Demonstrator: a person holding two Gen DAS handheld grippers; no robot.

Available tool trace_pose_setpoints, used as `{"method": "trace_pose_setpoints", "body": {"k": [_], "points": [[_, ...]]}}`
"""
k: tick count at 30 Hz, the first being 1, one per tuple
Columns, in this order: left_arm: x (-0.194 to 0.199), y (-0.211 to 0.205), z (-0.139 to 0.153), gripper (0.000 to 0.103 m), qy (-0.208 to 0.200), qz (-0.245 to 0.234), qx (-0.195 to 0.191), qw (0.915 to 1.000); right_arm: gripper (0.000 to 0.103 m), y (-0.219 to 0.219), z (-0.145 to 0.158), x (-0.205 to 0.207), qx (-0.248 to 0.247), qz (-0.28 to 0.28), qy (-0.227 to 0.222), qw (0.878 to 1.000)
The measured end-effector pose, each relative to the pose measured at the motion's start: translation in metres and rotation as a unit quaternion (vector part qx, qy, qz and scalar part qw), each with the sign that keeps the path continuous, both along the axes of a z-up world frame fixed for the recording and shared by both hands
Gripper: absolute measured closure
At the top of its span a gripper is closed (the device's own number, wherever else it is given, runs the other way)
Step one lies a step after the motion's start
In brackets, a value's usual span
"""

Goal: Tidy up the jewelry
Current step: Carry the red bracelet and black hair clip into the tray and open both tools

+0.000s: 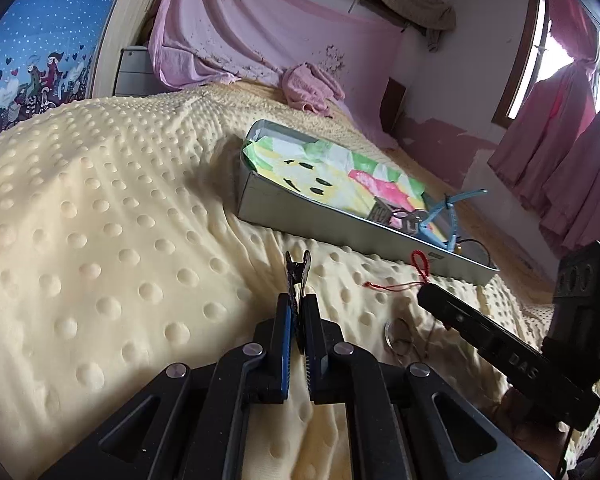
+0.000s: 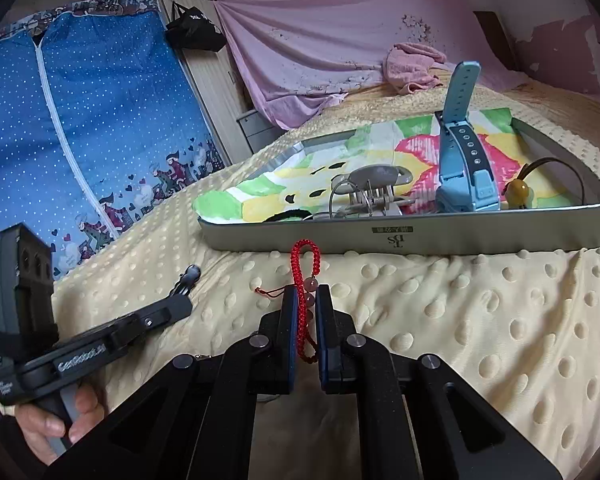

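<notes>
Biggest worry is the grey tin tray [image 2: 404, 236] sitting on that squishy dotted blanket [image 2: 480, 320]; bump its near wall while reaching over and it could tip or slide. Next, the red cord bracelet [image 2: 305, 276] is pinched by the right gripper [image 2: 307, 300] just short of the tray's near wall, with its loop hanging loose, so it could snag the rim. The left gripper [image 1: 298, 306] is clamped on a small metal hair clip [image 1: 298, 270], held by its tail only, so it may twist out.

Count: one tray, one blue watch [image 2: 462, 152], one bracelet, one clip held.
</notes>
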State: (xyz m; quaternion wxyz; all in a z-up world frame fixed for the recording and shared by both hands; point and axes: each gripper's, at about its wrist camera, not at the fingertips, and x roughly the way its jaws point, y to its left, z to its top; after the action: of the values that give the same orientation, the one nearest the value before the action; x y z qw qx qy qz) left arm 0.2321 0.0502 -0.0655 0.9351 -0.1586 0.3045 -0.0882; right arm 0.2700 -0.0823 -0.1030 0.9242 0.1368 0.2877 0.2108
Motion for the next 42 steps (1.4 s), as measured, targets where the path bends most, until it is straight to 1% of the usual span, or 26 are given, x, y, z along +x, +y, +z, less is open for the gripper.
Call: {"method": "trace_pose_setpoints", "body": {"k": [3, 10, 17, 20, 24, 28, 31, 34, 36, 42], "points": [[-0.008, -0.002, 0.003, 0.098, -0.016, -0.011, -0.010, 0.9998, 0.095, -0.001, 0.000, -0.003, 0.002, -0.002, -0.006, 1.000], [-0.011, -0.009, 0.005, 0.098, -0.025, -0.030, -0.002, 0.9992, 0.095, -0.006, 0.004, -0.009, 0.008, -0.013, -0.022, 1.000], [-0.007, -0.020, 0.028, 0.098, -0.045, -0.044, 0.005, 0.9980, 0.095, -0.014, 0.009, -0.015, 0.018, -0.029, -0.039, 0.999], [0.003, -0.026, 0.038, 0.098, -0.053, -0.053, 0.000, 0.9972, 0.095, -0.020, 0.017, -0.019, 0.027, -0.040, -0.053, 0.997], [0.023, -0.034, 0.051, 0.098, -0.063, -0.059, 0.007, 0.9963, 0.095, -0.026, 0.036, -0.021, 0.021, -0.052, -0.090, 0.994], [0.047, -0.031, 0.061, 0.098, -0.071, -0.049, -0.005, 0.9962, 0.095, -0.033, 0.059, -0.010, 0.002, -0.059, -0.119, 0.991], [0.069, -0.027, 0.061, 0.098, -0.065, -0.040, -0.011, 0.9970, 0.095, -0.039, 0.072, 0.004, -0.005, -0.064, -0.132, 0.989], [0.087, -0.025, 0.055, 0.098, -0.053, -0.036, -0.019, 0.9977, 0.095, -0.044, 0.079, 0.022, -0.007, -0.066, -0.131, 0.989], [0.095, -0.026, 0.049, 0.098, -0.045, -0.036, -0.021, 0.9981, 0.095, -0.043, 0.080, 0.033, -0.019, -0.072, -0.124, 0.989], [0.110, -0.032, 0.026, 0.098, -0.007, -0.035, -0.017, 0.9992, 0.095, -0.047, 0.059, 0.057, -0.024, -0.094, -0.071, 0.993]]}}
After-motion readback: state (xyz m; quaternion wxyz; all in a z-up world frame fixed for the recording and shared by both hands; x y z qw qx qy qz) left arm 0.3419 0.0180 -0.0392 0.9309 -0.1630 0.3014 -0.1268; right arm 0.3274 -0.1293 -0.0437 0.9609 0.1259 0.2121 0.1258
